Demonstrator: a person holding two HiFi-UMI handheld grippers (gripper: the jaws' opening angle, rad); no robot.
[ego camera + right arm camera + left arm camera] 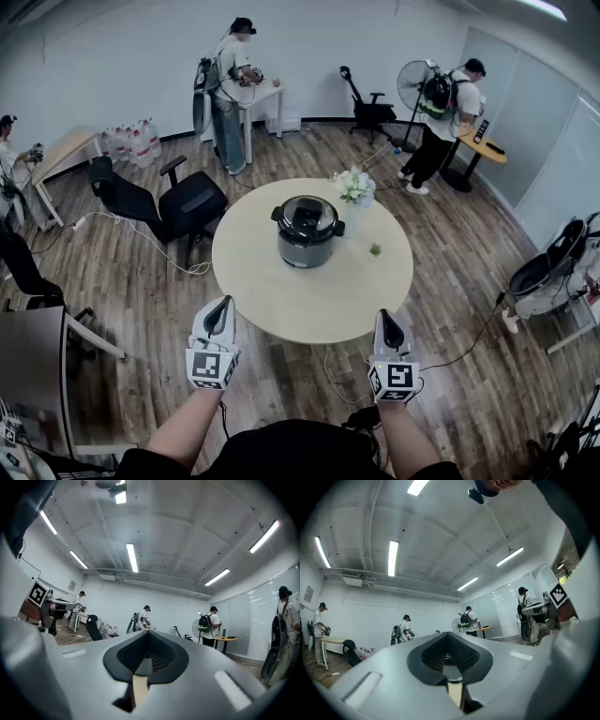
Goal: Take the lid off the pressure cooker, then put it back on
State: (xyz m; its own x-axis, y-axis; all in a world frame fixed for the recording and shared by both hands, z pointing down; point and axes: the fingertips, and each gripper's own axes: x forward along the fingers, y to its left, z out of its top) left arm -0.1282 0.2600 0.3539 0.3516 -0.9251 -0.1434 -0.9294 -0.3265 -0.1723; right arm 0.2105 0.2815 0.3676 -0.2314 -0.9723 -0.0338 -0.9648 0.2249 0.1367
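The pressure cooker [306,231] is seen lidded on the round surface [281,291] (flowers beside it). The left gripper [219,317] and right gripper [389,330] are held short of it, jaws closed together, nothing gripped.

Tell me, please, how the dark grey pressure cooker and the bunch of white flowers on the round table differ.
The dark grey round pressure cooker is squat and hard-shelled; the bunch of white flowers is pale and leafy. The cooker is far bulkier than the flowers. The cooker sits near the middle of the pale round wooden table; the flowers stand to its right, nearer the far rim. Both stand upright on that table.
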